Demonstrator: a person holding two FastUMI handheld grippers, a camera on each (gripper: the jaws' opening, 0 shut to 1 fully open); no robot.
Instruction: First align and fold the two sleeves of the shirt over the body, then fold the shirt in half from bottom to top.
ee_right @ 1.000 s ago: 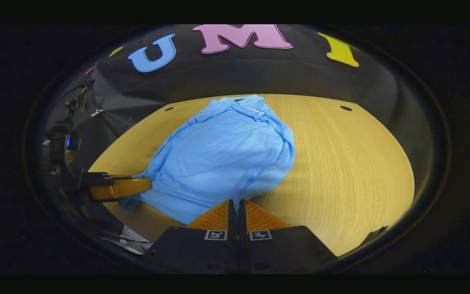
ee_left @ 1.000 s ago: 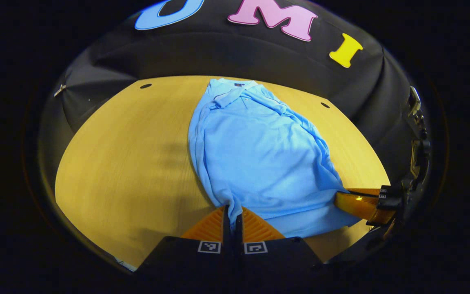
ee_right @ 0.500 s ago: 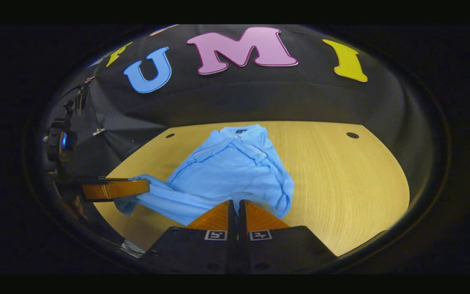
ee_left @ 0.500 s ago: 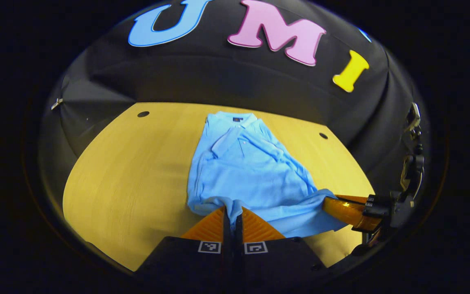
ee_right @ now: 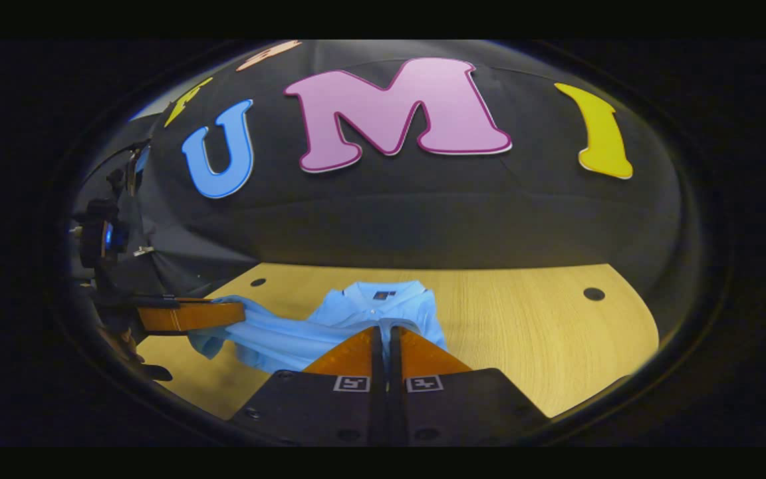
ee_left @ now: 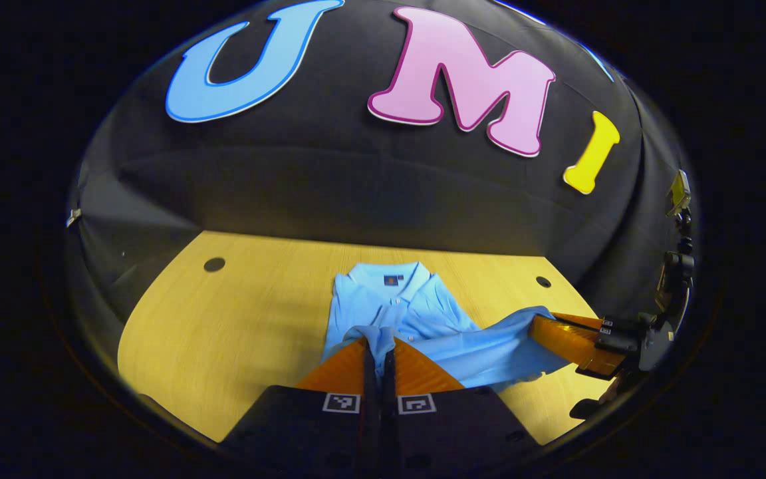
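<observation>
A pale wooden desk (ee_left: pixel 250 319) with small round holes stands before the booth's black cloth wall. Nearest in the left gripper view, the left gripper (ee_left: pixel 379 347) is clamped tight on a hem corner of the light blue polo shirt (ee_left: pixel 416 319); in the right gripper view the right gripper (ee_right: pixel 386 338) pinches the other hem corner just as tightly. Between them the raised hem hangs slack above the shirt's body. Farther off, the collar (ee_right: pixel 383 293) lies flat on the desk near the wall. The bottom-to-top fold looks well along. The risk, as I judge it, is uneven travel: if one gripper leads or lets go early, the hem will land skewed to the collar, or the slack middle will bunch into a crease.
</observation>
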